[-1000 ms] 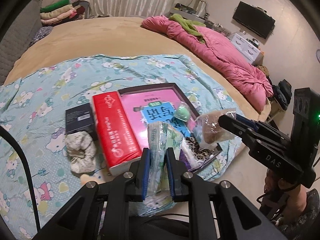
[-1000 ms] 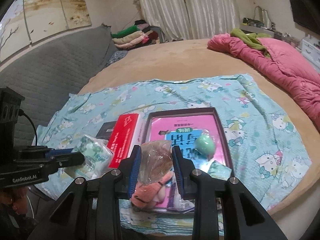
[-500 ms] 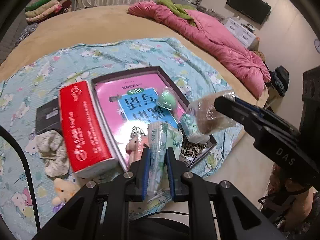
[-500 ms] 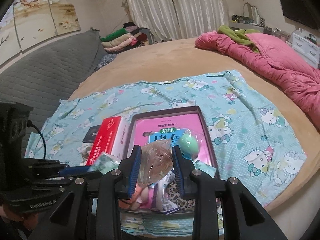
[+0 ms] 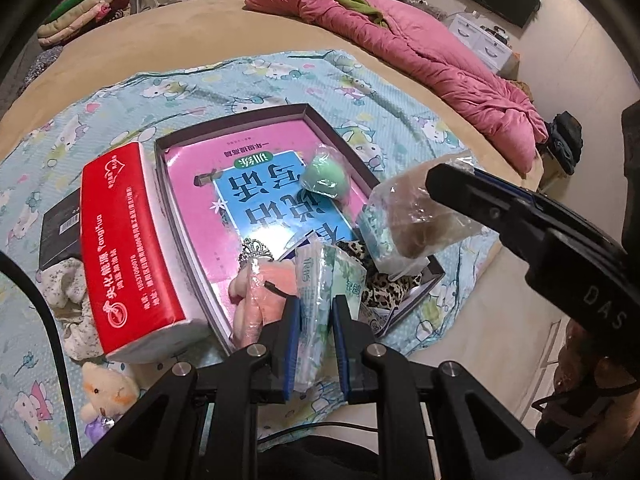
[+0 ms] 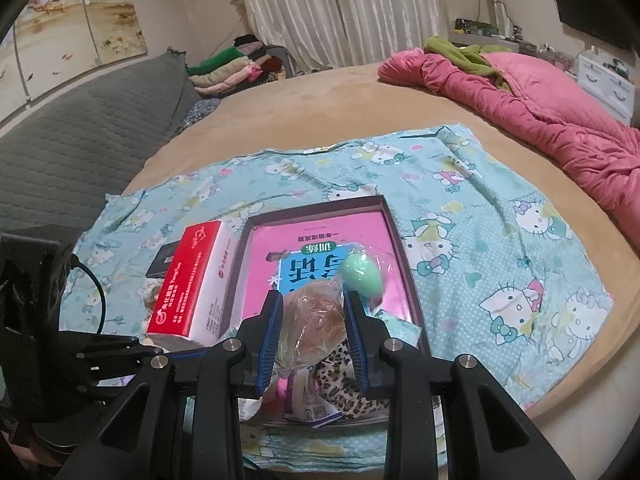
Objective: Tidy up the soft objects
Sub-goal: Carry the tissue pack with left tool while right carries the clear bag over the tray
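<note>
Looking down over a round bed [image 6: 320, 92], I see a blue cartoon-print sheet [image 6: 500, 216] spread on it and, on the sheet, a shallow dark tray [image 5: 360, 160] lined with a pink booklet [image 5: 208, 216]. A red tissue box [image 5: 120, 248] lies just beside the tray's left wall.

Several soft things already lie in the tray: a green sponge egg [image 5: 326, 178], a leopard-print pouch [image 5: 390, 286], a pink plush [image 5: 256, 292] with a small tiara, and a small teal packet [image 5: 372, 232].

My left tool [image 5: 313, 322] is clamped on a green-and-white tissue pack [image 5: 320, 280], held over the tray's near edge. My right tool [image 6: 314, 330] is closed partway around a clear bag with something brown and fluffy inside [image 6: 320, 316], held above the tray's near end.

I judge the job past halfway. Neither held item is set down yet. Outside the tray remain a floral scrunchie [image 5: 64, 292] by a black box [image 5: 60, 228] and a small cream plush [image 5: 106, 394] on the sheet.
</note>
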Demonstrator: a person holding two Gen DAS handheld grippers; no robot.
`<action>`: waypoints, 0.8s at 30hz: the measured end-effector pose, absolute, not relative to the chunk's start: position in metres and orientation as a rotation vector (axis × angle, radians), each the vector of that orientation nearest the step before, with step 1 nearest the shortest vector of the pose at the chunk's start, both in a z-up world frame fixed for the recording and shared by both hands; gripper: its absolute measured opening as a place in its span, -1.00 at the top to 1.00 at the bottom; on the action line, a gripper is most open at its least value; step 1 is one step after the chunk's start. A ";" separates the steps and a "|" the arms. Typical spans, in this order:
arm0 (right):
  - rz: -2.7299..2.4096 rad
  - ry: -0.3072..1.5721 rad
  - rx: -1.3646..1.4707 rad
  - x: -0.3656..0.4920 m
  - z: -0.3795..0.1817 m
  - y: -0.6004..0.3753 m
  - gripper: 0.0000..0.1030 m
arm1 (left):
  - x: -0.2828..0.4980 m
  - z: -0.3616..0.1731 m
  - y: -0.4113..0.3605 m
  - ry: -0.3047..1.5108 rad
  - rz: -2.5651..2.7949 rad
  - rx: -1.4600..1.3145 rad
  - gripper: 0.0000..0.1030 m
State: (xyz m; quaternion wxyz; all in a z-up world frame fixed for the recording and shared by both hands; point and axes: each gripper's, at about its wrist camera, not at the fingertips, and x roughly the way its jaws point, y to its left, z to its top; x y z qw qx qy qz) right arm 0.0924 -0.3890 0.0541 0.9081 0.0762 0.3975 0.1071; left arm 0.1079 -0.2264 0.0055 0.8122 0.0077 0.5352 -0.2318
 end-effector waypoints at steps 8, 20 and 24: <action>0.215 0.836 0.166 0.100 0.046 -0.393 0.38 | 0.114 -0.010 -0.237 1.173 -0.523 0.037 0.68; 0.203 0.854 0.177 0.110 0.037 -0.394 0.37 | 0.128 -0.025 -0.241 1.195 -0.520 0.040 0.68; 0.195 0.858 0.185 0.114 0.034 -0.395 0.37 | 0.133 -0.028 -0.239 1.202 -0.517 0.030 0.68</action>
